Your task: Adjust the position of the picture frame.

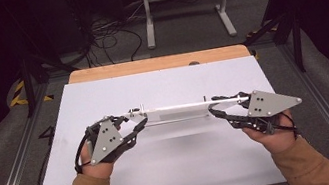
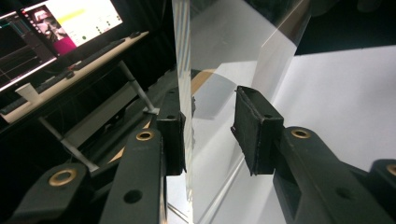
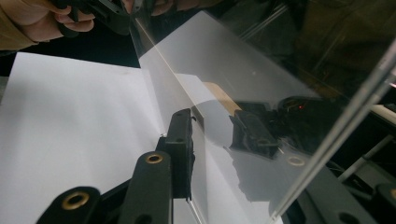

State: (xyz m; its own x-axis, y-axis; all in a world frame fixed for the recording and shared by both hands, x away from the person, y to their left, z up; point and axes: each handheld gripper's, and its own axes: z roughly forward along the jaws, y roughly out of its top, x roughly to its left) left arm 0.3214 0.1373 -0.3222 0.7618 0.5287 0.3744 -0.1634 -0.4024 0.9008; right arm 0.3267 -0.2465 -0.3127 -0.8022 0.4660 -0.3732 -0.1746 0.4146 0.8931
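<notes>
A long clear acrylic piece with thin edges and small screws hangs level over the white table, throwing a faint shadow on it. My left gripper grips its left end and my right gripper its right end. In the left gripper view the clear wall runs up between the jaws of the left gripper, with the left pad against its edge. In the right gripper view the clear sheet passes between the jaws of the right gripper, and one jaw shows through the sheet.
A wooden strip borders the table's far edge. Beyond it stand a white frame and loose cables on the floor. A desk with monitors is off to one side. The other hand is at the sheet's far end.
</notes>
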